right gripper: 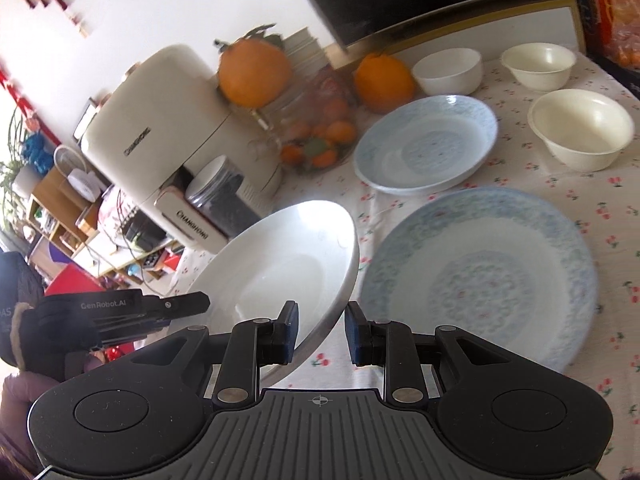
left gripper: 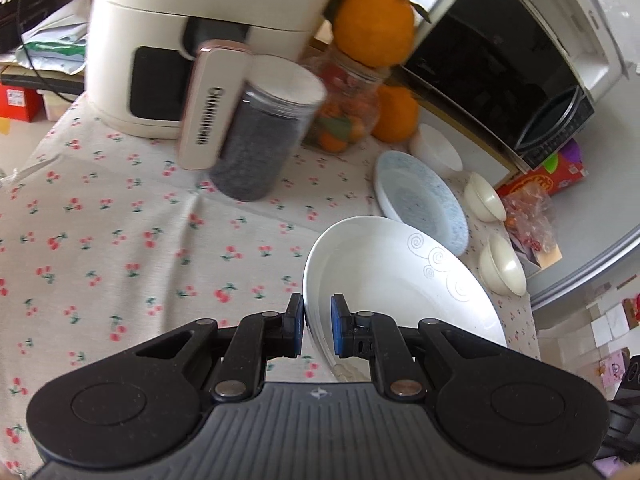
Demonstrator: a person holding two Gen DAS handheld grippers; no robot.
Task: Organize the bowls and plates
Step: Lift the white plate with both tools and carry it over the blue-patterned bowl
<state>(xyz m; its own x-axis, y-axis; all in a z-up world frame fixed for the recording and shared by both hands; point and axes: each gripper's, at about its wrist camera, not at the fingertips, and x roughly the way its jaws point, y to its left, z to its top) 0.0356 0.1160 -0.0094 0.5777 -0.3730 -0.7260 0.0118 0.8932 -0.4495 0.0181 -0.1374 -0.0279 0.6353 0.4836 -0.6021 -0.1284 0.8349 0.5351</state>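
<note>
My left gripper (left gripper: pixel 317 326) is shut on the rim of a white plate with grey swirls (left gripper: pixel 400 280) and holds it tilted above the table. The same white plate (right gripper: pixel 288 264) shows in the right wrist view, its rim between the jaws of my right gripper (right gripper: pixel 321 332), which stand apart and do not clamp it. A large blue-patterned plate (right gripper: pixel 480 276) lies on the cloth to the right. A second blue plate (right gripper: pixel 428 148) (left gripper: pixel 420 200) lies behind it. Three small cream bowls (right gripper: pixel 584 128) (right gripper: pixel 538 64) (right gripper: pixel 448 70) stand at the back right.
A cream air fryer (left gripper: pixel 192 40) (right gripper: pixel 160 136), a dark jar (left gripper: pixel 264 136), oranges (left gripper: pixel 374 20) with a glass fruit jar (right gripper: pixel 316 132) and a microwave (left gripper: pixel 500 60) crowd the back of the cherry-print tablecloth (left gripper: pixel 120 240). The left hand-held gripper (right gripper: pixel 132 316) shows at the left.
</note>
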